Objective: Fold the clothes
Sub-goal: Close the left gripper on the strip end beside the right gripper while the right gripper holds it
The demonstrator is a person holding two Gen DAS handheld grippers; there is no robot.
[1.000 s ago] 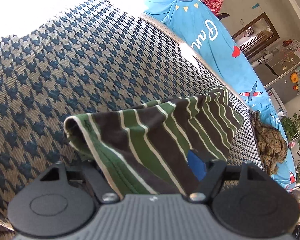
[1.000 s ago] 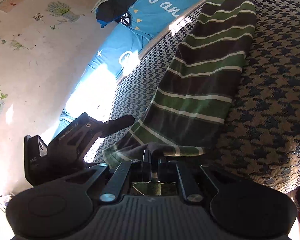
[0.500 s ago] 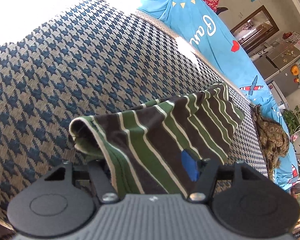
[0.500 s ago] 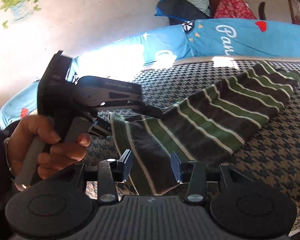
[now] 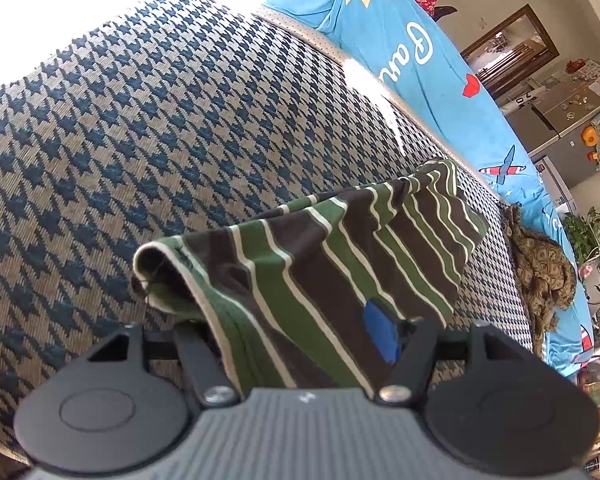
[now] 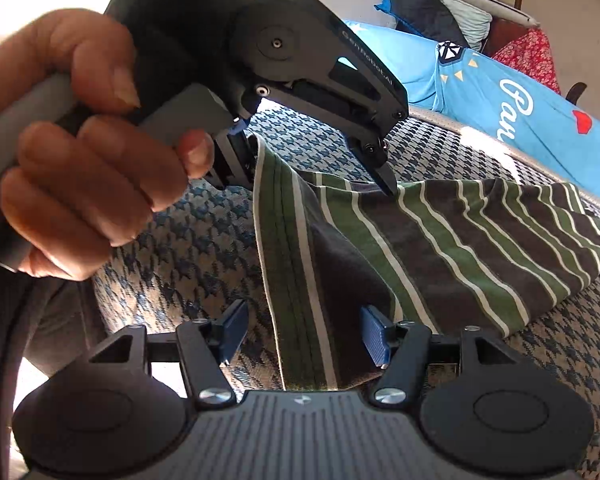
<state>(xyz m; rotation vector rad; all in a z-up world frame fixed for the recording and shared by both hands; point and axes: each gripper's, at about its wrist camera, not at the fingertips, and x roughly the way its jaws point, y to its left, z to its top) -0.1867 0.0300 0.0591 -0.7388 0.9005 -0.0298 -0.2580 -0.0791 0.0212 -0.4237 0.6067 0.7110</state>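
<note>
Jaws of left gripper (image 5: 300,328) opening, about halfway, striped garment (image 5: 340,256) draped between them at frame center; grip unclear. Right gripper (image 6: 304,334) jaws opening too, pads clear of cloth's hem between them. Garment lies on houndstooth cover (image 5: 140,120).

Garment (image 5: 340,264) on houndstooth cover (image 5: 140,120)

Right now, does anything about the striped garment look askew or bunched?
Yes. The striped garment isn't flat on the houndstooth cover: its near edge drapes raised between the opening right gripper, and a curled hem gapes beside the opening left gripper.
</note>
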